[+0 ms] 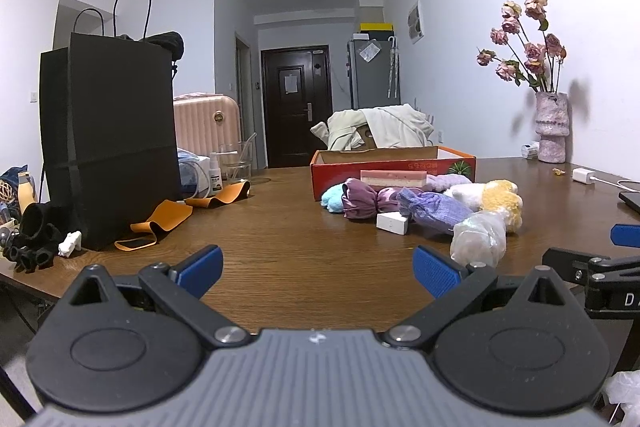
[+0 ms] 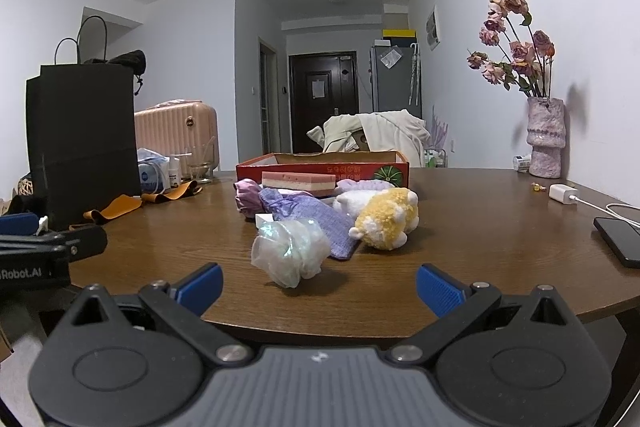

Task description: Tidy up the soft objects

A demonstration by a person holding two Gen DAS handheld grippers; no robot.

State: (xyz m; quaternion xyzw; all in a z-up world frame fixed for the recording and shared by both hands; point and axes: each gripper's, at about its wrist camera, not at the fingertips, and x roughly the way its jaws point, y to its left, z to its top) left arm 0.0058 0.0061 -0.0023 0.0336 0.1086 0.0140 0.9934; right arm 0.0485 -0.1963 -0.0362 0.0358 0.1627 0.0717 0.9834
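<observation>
Resting on grainy wood (image 2: 460, 227): crinkly mesh pouf (image 2: 290, 253), fluffy plush (image 2: 386, 219).

Wooden table (image 2: 460, 251). Soft items are heaped at centre: mesh puff (image 2: 290, 253) nearest, yellow plush (image 2: 386, 219), purple pouch (image 2: 316, 217). Red box (image 2: 324, 167) is set behind. Black bag (image 2: 82, 143) far left; phone (image 2: 618, 241), charger (image 2: 563, 193), vase (image 2: 545, 137) right.

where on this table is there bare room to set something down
Bare wood lies between the orange straps and the soft pile, and between the yellow plush and the phone. It is crowded in front of the red box.
</observation>
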